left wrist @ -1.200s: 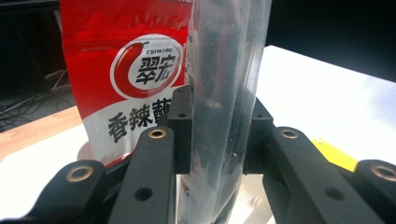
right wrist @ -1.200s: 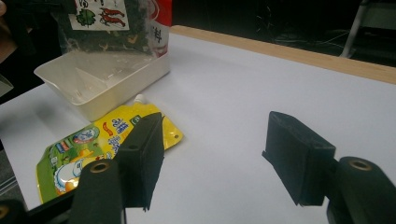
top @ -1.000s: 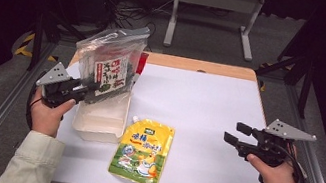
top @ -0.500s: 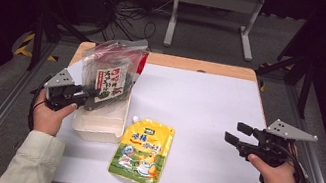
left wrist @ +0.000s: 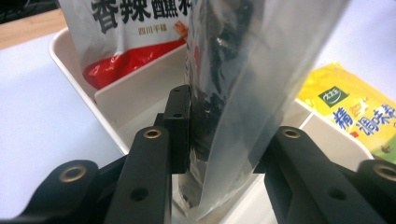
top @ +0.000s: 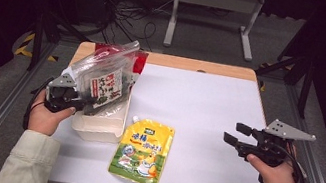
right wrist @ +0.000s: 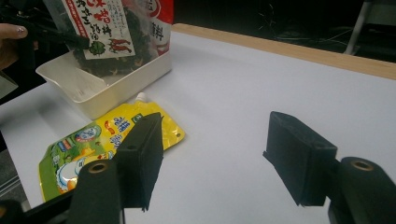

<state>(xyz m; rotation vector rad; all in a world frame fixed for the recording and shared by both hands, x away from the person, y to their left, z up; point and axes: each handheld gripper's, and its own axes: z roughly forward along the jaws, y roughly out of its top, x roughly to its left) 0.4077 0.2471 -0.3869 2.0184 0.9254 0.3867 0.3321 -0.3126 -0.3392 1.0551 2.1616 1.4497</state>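
The clear seaweed bag (top: 102, 78) stands in the white bin (top: 98, 128), pinched in my left gripper (left wrist: 224, 140); next I release it, my right gripper (right wrist: 215, 158) idling agape.

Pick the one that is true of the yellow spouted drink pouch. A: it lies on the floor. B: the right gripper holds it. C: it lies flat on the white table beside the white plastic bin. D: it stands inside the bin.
C: the yellow spouted drink pouch lies flat on the white table, just beside the white plastic bin, with no gripper on it.
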